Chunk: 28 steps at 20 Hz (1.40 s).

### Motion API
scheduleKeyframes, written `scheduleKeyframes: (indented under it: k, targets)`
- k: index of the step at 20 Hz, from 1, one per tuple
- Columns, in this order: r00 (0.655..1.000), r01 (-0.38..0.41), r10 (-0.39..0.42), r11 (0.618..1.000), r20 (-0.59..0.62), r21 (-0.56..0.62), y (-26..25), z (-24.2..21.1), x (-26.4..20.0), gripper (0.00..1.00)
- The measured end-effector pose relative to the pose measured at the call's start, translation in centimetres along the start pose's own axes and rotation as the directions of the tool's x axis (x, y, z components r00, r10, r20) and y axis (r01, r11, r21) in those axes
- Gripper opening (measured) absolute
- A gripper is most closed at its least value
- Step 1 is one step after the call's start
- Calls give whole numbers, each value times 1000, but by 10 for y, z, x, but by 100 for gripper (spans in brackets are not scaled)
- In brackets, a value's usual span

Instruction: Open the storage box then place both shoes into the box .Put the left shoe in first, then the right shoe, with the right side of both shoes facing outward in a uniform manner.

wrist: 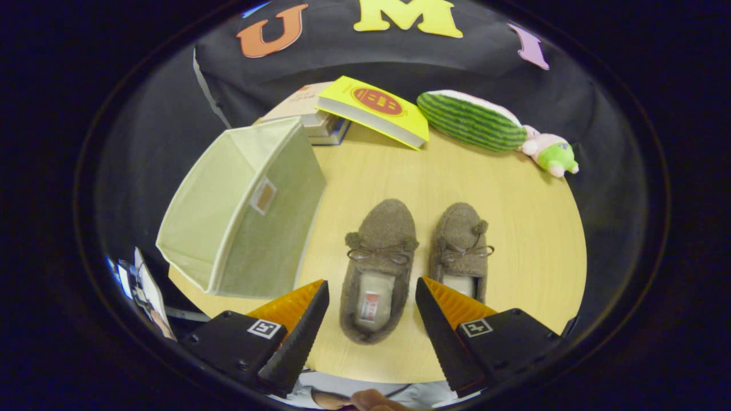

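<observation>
The gripper (372,297) hangs with its fingers spread, straddling the heel of the left shoe (377,268). The right shoe (461,251) lies just beside it. The storage box (245,211) stands on the counter (514,228), beside the left shoe.

Gripper (372,294): fingers spread wide, holding nothing, either side of the heel of the left brown fuzzy slipper with a bow (378,268).
Right brown fuzzy slipper (461,245): just beside the left one, its heel behind the right finger.
Beige fabric storage box (243,208): ahead-left of the fingers, on the round light wooden table (514,228).
Beyond the slippers: yellow book (374,108), striped green watermelon plush (471,121).
</observation>
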<state>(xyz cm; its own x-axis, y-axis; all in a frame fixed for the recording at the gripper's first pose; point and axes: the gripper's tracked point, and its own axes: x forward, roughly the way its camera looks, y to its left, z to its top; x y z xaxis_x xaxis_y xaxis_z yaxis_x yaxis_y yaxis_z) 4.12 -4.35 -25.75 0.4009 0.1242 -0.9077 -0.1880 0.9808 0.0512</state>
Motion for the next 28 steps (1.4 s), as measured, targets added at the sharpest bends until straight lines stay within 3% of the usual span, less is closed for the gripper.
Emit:
scheduleKeyframes:
  k: [6,10,13,15,18,19,22,28]
  targets:
    - [993,44,-32,994,-116,101,-22,-14,39,93]
    - [993,-13,25,994,-119,105,-14,-10,57,81]
    - [993,3,11,993,-120,115,-19,-10,71,52]
    - [992,-5,15,996,-123,88,-22,-10,82,46]
    - [993,-67,78,991,-90,118,-24,-5,80,27]
    - [988,-131,141,979,-56,157,-16,3,74,12]
    - [960,-276,281,938,8,210,3,16,56,6]
    - [951,-308,301,910,67,277,6,34,16,6]
